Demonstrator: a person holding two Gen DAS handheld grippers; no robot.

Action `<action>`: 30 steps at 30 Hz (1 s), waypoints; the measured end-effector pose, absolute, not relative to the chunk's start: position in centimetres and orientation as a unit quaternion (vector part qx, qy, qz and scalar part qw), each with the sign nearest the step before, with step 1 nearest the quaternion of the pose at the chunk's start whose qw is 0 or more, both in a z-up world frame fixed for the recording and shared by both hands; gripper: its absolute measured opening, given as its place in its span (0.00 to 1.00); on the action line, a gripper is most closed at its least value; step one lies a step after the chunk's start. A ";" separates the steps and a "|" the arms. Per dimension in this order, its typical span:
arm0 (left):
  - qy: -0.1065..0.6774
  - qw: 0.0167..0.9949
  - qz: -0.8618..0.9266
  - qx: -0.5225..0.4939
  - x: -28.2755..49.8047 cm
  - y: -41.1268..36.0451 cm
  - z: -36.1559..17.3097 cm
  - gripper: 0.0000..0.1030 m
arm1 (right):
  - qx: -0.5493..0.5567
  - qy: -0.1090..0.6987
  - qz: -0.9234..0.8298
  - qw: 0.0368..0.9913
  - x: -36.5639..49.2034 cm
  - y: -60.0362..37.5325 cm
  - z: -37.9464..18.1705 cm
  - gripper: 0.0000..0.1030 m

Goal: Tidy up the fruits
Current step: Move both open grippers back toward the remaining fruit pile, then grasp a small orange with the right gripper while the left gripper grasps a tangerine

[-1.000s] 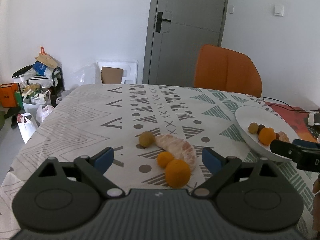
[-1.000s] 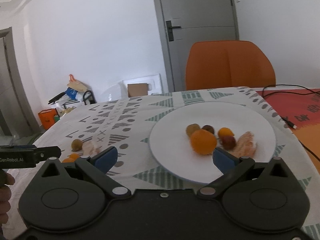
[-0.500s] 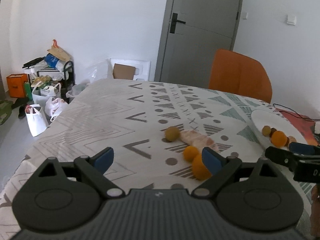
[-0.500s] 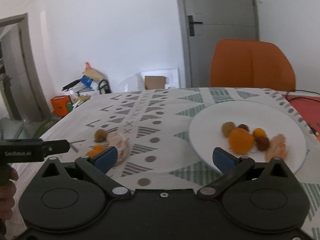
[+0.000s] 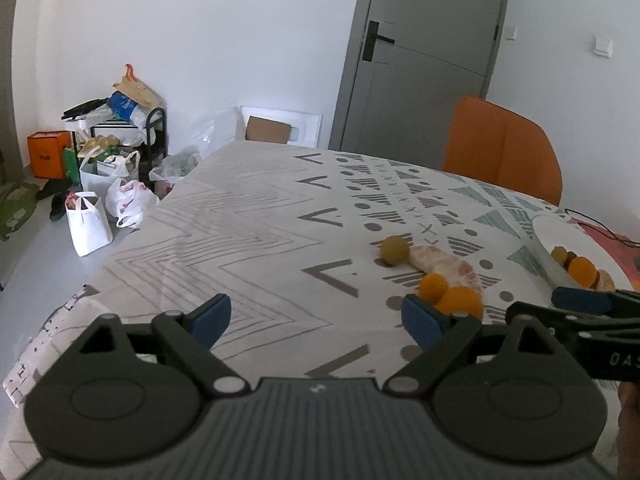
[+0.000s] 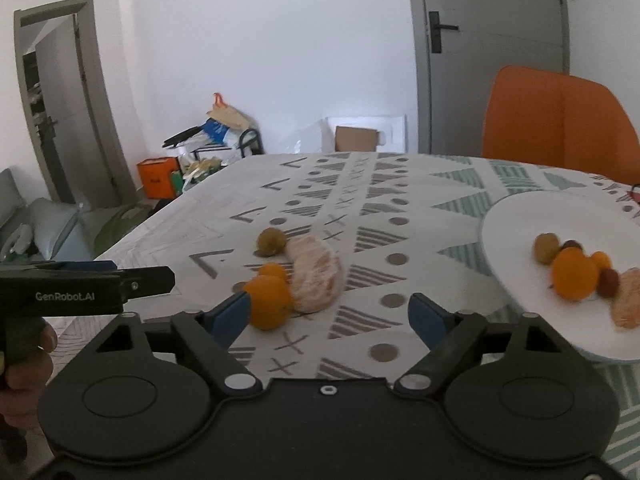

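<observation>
Both views swung left; right gripper (image 6: 328, 316) (closing, empty) probably nears orange (image 6: 267, 302); left gripper (image 5: 316, 320) apart.

You're working in a lived-in home, in what looks like a dining corner. The table wears a patterned tablecloth (image 5: 248, 240) with grey chevrons and teal triangles, and an orange chair (image 5: 504, 148) stands at its far side. Behind it you have plain white walls and a grey interior door (image 5: 424, 56) with a black lever handle. In the corner, plastic shopping bags (image 5: 104, 216) sit on the floor by a cluttered black rack (image 5: 120, 128) and an orange box (image 5: 48, 154).
</observation>
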State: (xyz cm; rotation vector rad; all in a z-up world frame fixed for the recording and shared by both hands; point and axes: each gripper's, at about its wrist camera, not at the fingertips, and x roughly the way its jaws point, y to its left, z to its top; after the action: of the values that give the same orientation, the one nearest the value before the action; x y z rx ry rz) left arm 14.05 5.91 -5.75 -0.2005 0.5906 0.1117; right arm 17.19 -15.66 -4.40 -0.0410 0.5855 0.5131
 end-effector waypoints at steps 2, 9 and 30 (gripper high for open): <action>0.293 0.949 0.058 -0.099 13.8 6.5 -5.8 0.89 | -0.017 0.289 0.252 0.923 17.3 -15.1 -4.5 0.78; 0.295 0.947 0.065 -0.106 13.2 8.1 -5.9 0.89 | -0.028 0.299 0.262 0.917 17.5 -12.5 -5.0 0.73; 0.299 0.952 -0.003 -0.067 15.9 3.4 -5.8 0.86 | -0.010 0.288 0.220 0.932 16.9 -16.8 -4.4 0.31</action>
State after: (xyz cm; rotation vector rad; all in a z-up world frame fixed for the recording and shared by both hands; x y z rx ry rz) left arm 15.89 3.37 -5.84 -0.1361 0.6081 -0.0065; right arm 16.88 -16.77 -4.39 -0.0205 0.5889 0.4509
